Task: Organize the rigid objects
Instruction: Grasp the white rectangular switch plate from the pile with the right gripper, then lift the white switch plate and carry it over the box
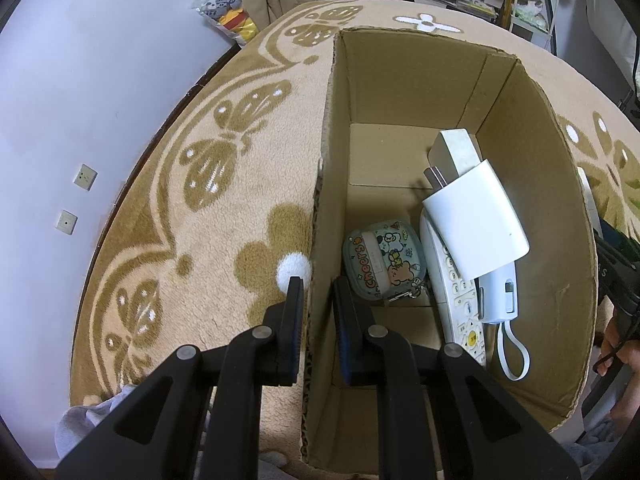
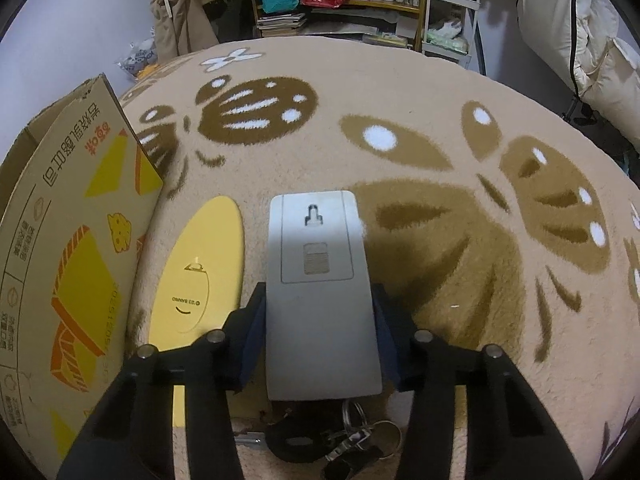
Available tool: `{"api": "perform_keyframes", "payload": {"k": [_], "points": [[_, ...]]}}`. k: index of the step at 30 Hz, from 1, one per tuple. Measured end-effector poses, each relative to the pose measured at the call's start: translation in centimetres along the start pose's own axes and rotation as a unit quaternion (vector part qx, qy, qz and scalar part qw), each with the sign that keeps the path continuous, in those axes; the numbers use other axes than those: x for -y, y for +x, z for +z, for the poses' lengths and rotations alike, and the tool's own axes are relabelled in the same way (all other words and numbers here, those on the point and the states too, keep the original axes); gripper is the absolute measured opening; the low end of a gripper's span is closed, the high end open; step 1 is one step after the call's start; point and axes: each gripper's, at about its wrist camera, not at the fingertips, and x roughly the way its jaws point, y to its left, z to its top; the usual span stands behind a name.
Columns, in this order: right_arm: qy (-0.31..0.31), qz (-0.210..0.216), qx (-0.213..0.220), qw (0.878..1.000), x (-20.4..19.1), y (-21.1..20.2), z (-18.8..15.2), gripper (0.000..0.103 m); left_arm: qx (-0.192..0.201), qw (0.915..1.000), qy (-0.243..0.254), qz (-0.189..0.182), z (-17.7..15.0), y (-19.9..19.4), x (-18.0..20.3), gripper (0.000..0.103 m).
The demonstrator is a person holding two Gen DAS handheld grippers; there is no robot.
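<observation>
My left gripper (image 1: 319,300) straddles the left wall of an open cardboard box (image 1: 320,208), one finger outside and one inside, shut on the wall. In the box lie a cartoon "cheers" pouch (image 1: 384,258), a white remote (image 1: 452,296), a white gadget with a strap (image 1: 500,296), a white adapter (image 1: 476,220) and a grey block (image 1: 452,148). My right gripper (image 2: 320,332) is shut on a flat grey rectangular device (image 2: 320,280) with a keyhole slot, held over the carpet to the right of the box (image 2: 60,240).
A yellow oval plate (image 2: 200,272) lies on the beige patterned carpet (image 2: 440,120) between box and grey device. A bunch of keys (image 2: 344,436) lies under my right gripper. Shelves with books and bags (image 2: 320,0) stand behind. A hand (image 1: 616,352) shows at the right edge.
</observation>
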Motion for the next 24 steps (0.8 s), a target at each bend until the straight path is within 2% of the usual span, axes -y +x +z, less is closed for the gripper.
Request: {"api": "perform_keyframes", "payload": {"k": [9, 14, 24], "points": [[0.024, 0.007, 0.031, 0.999, 0.9, -1.9, -0.2, 0.051, 0.0, 1.0, 0.001, 0.0, 0.0, 0.0, 0.0, 0.015], [0.044, 0.026, 0.053, 0.997, 1.3, -3.5, 0.0, 0.051, 0.0, 1.0, 0.0, 0.0, 0.0, 0.0, 0.0, 0.015], [0.04, 0.066, 0.104, 0.992, -0.1, -7.5, 1.7, 0.051, 0.0, 1.0, 0.0, 0.0, 0.0, 0.0, 0.0, 0.015]]}}
